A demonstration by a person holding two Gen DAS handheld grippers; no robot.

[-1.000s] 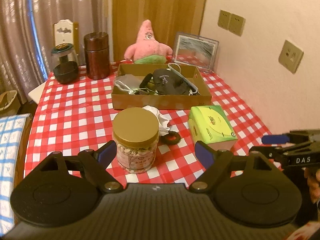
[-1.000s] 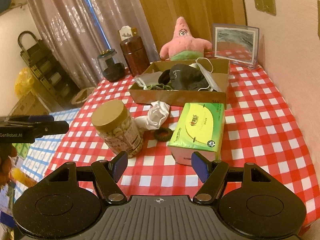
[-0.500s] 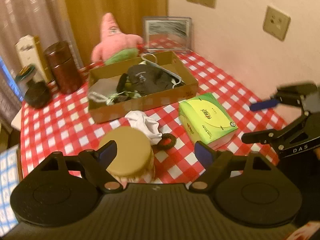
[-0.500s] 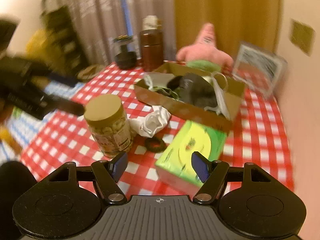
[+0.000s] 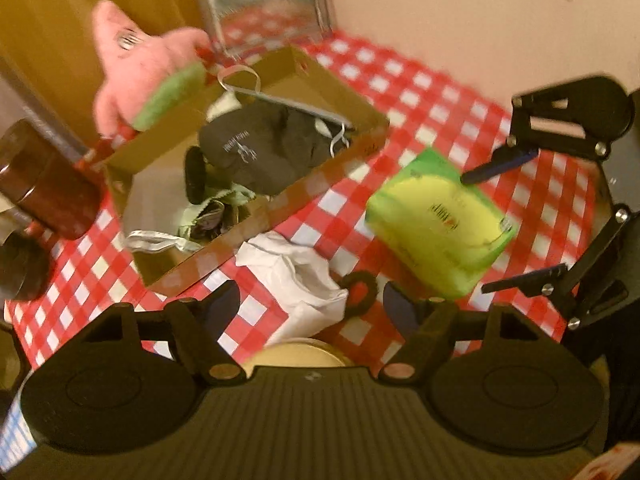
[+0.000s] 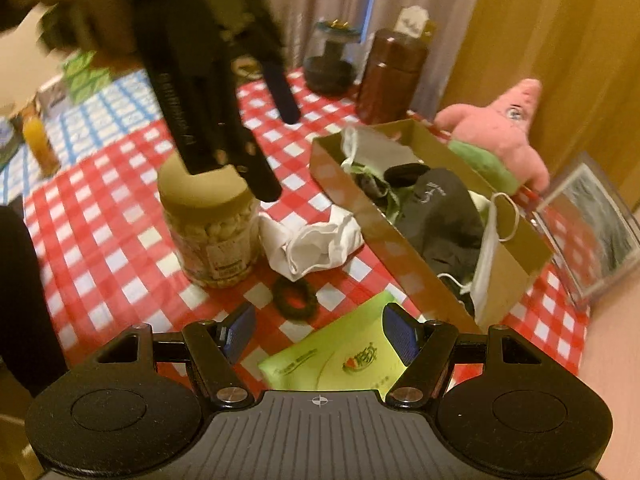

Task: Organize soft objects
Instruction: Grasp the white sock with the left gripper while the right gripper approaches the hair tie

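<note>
A crumpled white cloth (image 5: 298, 276) (image 6: 316, 240) and a dark hair tie (image 5: 360, 294) (image 6: 295, 295) lie on the red-checked table in front of a cardboard box (image 5: 320, 178) (image 6: 404, 248). The box holds a black cap (image 5: 248, 152) (image 6: 440, 208), face masks and other soft items. A pink star plush (image 5: 140, 68) (image 6: 500, 124) sits behind it. My left gripper (image 5: 310, 306) is open above the cloth and the jar lid. My right gripper (image 6: 318, 332) is open above the green tissue pack (image 6: 340, 356) and shows in the left wrist view (image 5: 512, 220).
A jar of nuts with a tan lid (image 6: 208, 216) stands left of the cloth. The green tissue pack (image 5: 440, 220) lies right of the box. A brown canister (image 6: 390, 76) (image 5: 44, 184), a dark pot (image 6: 330, 64) and a framed picture (image 5: 266, 4) (image 6: 592, 220) stand at the back.
Both grippers have moved forward and turned inward over the table. The left one now hangs over the jar and cloth, the right one over the tissue pack. Both stay open.
</note>
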